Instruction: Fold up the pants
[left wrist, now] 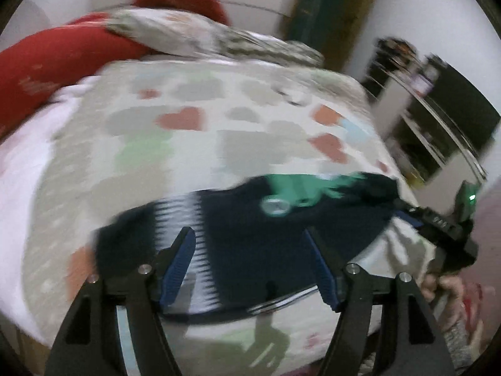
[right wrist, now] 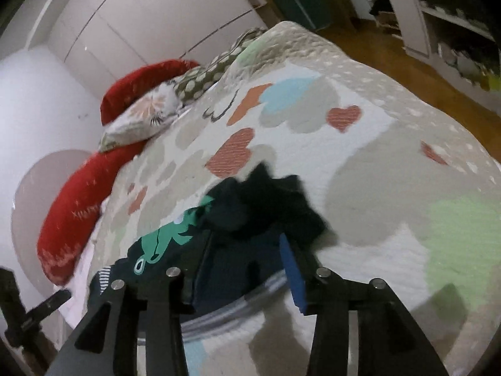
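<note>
We've got the dark pants (left wrist: 250, 238) lying on the bed (left wrist: 219, 144), long axis running left-right just past both released grippers, left gripper (left wrist: 250, 253) and right gripper (right wrist: 247, 260) both empty, about equally near.

Soft, matt dark-navy cloth pants (right wrist: 263, 206) carrying a flat green print lie on a quilted, stitched bedspread (right wrist: 375, 163). Plush red pillows (right wrist: 78, 200) sit behind. Glossy white wardrobe doors (right wrist: 131, 22) catch light; the wood floor (right wrist: 391, 50) shows a slight sheen.

No text, label or number is legible anywhere.
</note>
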`<state>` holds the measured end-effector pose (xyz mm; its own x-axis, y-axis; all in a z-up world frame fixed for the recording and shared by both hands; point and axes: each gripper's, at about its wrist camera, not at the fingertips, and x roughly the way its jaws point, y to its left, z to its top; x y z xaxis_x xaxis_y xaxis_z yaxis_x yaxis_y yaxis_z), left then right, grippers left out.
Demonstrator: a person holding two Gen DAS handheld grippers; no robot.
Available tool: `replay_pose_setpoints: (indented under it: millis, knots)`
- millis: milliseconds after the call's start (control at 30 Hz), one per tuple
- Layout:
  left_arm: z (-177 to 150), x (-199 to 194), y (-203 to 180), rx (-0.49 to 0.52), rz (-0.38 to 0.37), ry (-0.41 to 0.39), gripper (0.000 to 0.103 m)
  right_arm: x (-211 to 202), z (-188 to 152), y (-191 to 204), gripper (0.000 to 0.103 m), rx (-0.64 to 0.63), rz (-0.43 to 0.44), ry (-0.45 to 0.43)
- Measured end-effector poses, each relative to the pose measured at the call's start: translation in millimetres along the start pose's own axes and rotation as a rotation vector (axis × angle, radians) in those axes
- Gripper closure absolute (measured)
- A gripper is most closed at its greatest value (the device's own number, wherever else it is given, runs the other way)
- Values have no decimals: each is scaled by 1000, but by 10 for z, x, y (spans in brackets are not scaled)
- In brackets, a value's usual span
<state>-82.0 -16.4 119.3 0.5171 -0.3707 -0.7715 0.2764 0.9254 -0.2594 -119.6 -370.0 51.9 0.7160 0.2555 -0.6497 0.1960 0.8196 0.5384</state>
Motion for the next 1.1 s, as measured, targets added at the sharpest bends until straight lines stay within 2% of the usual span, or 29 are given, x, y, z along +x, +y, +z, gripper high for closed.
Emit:
replay_pose_setpoints:
  millis: [133,267,367,500,600,700,767,800,833,867,933,1100]
  knots:
    - [357,518,-546,52,-130,113,33,-46,-43,-188,50,42,-1,-2]
    - [603,1048,-1061,94,-201,201,33,-40,-74,-307,49,89,53,6]
    - [786,1401,-1399,112,-265,250,34,13,-74,-263,47,69,85,17]
    - [968,1786,-1762,144,-347,310,30,110,-81,-188,44,24,82,27]
    - [988,2051,-1963,198,-343,348,28,199,-95,-158,44,11,80,30]
    - [862,2326,-2096,256,-327,440,28,257,-100,-116,44,-22,74,15]
    - [776,2410,-2125,273,-309,461,29,287,-96,-90,49,-42,68,13]
    - [760,2389,-2133,289,-297,446,39,309,-87,-86,67,-42,69,22]
    - [756,2351,-2124,300,-279,428,64,326,-80,-88,81,-40,73,31]
    - [759,2312,-2085,298,-267,423,74,331,-68,-83,83,-37,81,35]
    - [800,2187,-1950,254,-303,407,81,309,-54,-9,87,-56,84,31]
    - [857,1690,-1458,138,-347,294,83,236,-54,424,87,-160,119,25]
